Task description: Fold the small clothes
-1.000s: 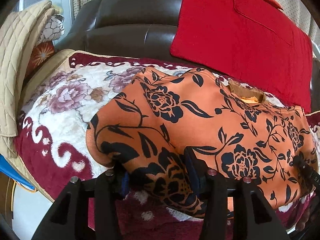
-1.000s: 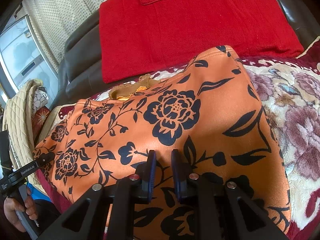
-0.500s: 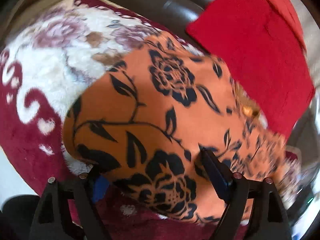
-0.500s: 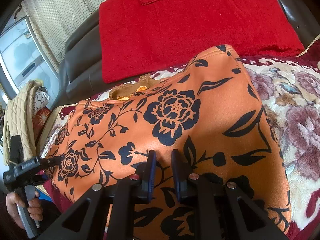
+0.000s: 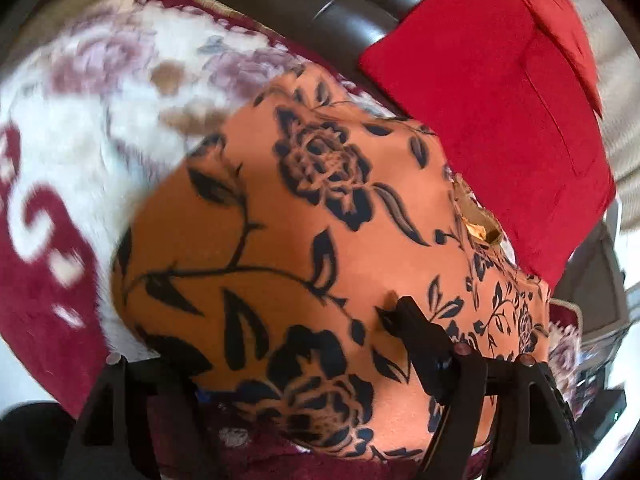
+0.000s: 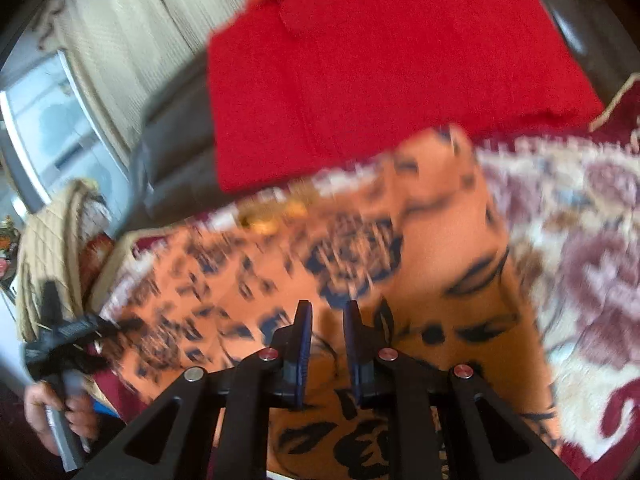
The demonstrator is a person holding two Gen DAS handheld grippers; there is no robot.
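Note:
An orange garment with a black flower print (image 5: 304, 248) lies spread on a floral blanket (image 5: 80, 168) over a dark sofa. My left gripper (image 5: 280, 344) is open, its jaws wide apart around the garment's near left edge; the left finger is mostly hidden under the cloth. In the right wrist view the same garment (image 6: 440, 264) is blurred by motion. My right gripper (image 6: 326, 320) is over its near edge, with a narrow gap between its jaws and no cloth seen between them. The left gripper (image 6: 80, 330) shows at the far left, held by a hand.
A red cushion (image 5: 500, 112) leans on the sofa back behind the garment, also in the right wrist view (image 6: 380, 68). A beige quilted cloth (image 6: 48, 248) hangs at the left. Curtains and a window (image 6: 60, 128) are behind.
The left gripper has rolled and pushed closer onto the garment's left edge. The right wrist view has begun moving and is now blurred; its jaws stand slightly wider apart.

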